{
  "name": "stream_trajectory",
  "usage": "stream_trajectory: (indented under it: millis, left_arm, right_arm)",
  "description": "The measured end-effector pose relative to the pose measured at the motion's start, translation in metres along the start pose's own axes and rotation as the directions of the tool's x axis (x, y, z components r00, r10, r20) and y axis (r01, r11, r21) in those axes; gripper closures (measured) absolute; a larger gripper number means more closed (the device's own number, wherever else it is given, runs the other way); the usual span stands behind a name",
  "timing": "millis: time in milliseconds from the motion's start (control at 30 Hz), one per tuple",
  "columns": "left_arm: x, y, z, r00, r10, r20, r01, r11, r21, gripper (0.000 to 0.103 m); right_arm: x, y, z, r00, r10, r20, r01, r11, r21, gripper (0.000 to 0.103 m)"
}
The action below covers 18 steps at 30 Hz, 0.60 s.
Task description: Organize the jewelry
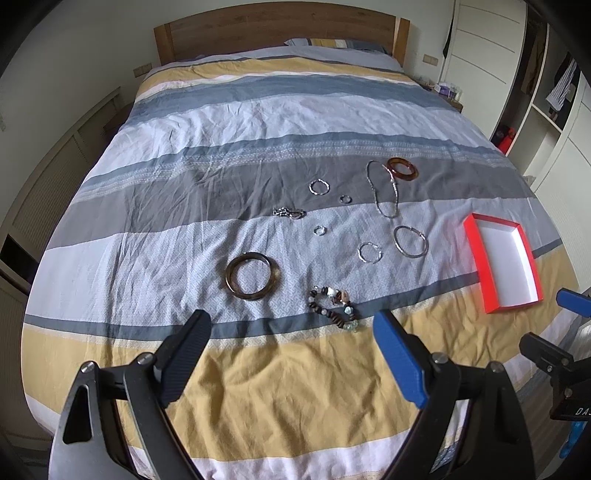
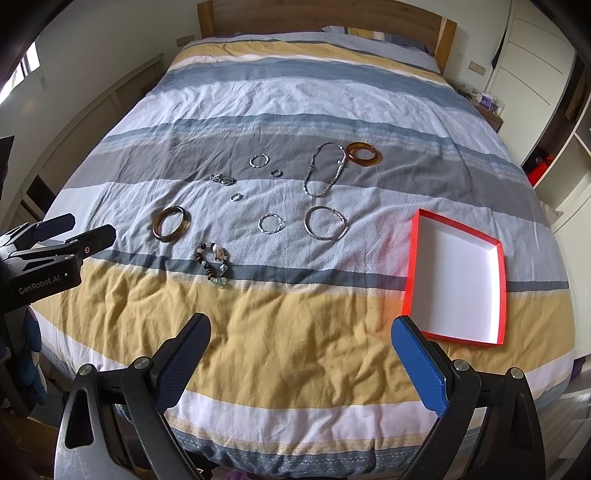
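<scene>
Several jewelry pieces lie on the striped bedspread: a brown bangle (image 1: 253, 275), a beaded bracelet (image 1: 334, 307), a silver necklace (image 1: 384, 188), an amber bangle (image 1: 403, 168), a large silver hoop (image 1: 410, 242) and small silver rings (image 1: 320, 230). An empty red box with a white inside (image 1: 504, 263) sits to the right; it also shows in the right wrist view (image 2: 460, 278). My left gripper (image 1: 291, 358) is open and empty, just short of the beaded bracelet. My right gripper (image 2: 301, 363) is open and empty, over the yellow stripe, left of the box.
The bed (image 2: 295, 321) has a wooden headboard (image 1: 280, 33) and pillows at the far end. White wardrobes and shelves (image 1: 554, 110) stand on the right. A wall cabinet (image 2: 122, 103) runs along the left.
</scene>
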State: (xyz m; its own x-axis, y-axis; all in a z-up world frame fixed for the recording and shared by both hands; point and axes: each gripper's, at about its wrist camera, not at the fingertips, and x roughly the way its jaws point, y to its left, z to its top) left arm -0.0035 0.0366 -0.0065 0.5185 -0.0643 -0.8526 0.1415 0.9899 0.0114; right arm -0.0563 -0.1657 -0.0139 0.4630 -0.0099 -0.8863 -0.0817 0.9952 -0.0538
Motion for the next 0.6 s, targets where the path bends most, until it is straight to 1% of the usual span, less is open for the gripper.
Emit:
stream_trajectory:
  millis: [100,167,233,400,500,600]
  left_arm:
    - [0.004,-0.005,0.001,1.000,0.007,-0.011,-0.006,1.000,0.007,0.014]
    - [0.008,-0.009,0.002,0.999,0.014,-0.036,-0.014,1.000,0.012,0.014]
    - [0.012,-0.009,0.001,0.999,-0.001,-0.054,0.000,1.000,-0.007,0.014]
    - [0.018,-0.002,-0.006,0.997,-0.009,-0.075,0.002,0.996,-0.089,0.014]
    - [0.026,0.002,-0.013,0.993,-0.010,-0.119,-0.009,0.988,-0.152,0.014]
    - [0.040,0.003,-0.022,0.987,-0.025,-0.161,-0.011,0.975,-0.223,0.014]
  right_arm:
    - [0.003,-0.003,-0.001,1.000,0.010,-0.004,-0.010,1.000,0.003,0.005]
    - [0.005,-0.007,-0.001,1.000,0.016,-0.007,-0.016,1.000,0.003,0.005]
    - [0.007,-0.011,-0.001,1.000,0.027,-0.007,-0.027,1.000,0.005,0.005]
    - [0.014,-0.020,0.003,0.998,0.055,-0.008,-0.055,0.998,-0.017,0.005]
    - [0.023,-0.026,0.009,0.996,0.090,-0.009,-0.090,0.996,-0.028,0.007]
    - [0.039,-0.032,0.017,0.991,0.134,-0.019,-0.135,0.990,-0.041,0.012]
